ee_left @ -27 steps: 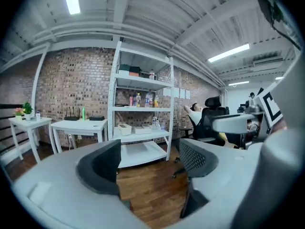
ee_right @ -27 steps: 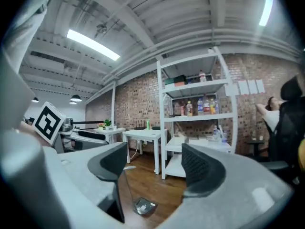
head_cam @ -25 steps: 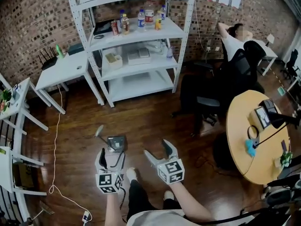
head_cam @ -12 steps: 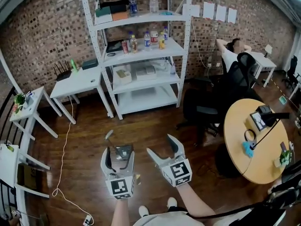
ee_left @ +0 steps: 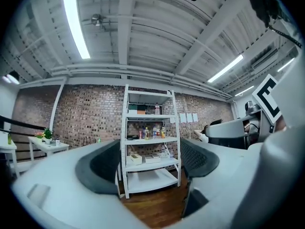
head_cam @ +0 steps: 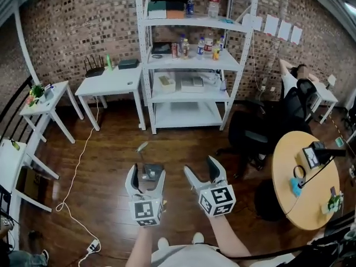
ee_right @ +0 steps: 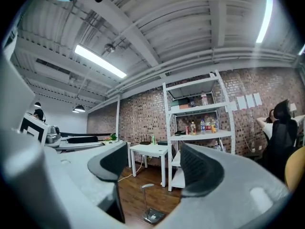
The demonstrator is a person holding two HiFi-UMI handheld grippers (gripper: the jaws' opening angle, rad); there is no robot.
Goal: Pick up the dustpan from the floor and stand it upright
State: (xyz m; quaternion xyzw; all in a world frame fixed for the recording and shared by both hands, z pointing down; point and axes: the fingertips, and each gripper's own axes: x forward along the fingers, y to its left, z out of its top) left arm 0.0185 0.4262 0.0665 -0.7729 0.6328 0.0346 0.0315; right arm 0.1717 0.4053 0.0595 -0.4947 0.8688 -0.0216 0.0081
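Note:
A grey dustpan (head_cam: 153,168) stands upright on the wooden floor, its long handle (head_cam: 142,147) rising and tilting slightly left. In the head view my left gripper (head_cam: 147,174) hangs well above it, open and empty, and the pan shows between its fingers. To the right, my right gripper (head_cam: 201,169) is open too, its jaws closing a little with nothing between them. The right gripper view shows the dustpan (ee_right: 152,215) low on the floor below the right gripper (ee_right: 155,168). In the left gripper view the left gripper (ee_left: 150,160) frames only the shelves.
A white shelving unit (head_cam: 192,65) with bottles stands ahead against the brick wall. White tables (head_cam: 108,82) stand at the left. A black office chair (head_cam: 256,132) and a round wooden table (head_cam: 289,171) are on the right. A white cable (head_cam: 69,188) trails over the floor.
Both grippers have risen away from the floor and level out. The head view has lifted, showing more of the wall and shelves. The dustpan stays standing on the floor.

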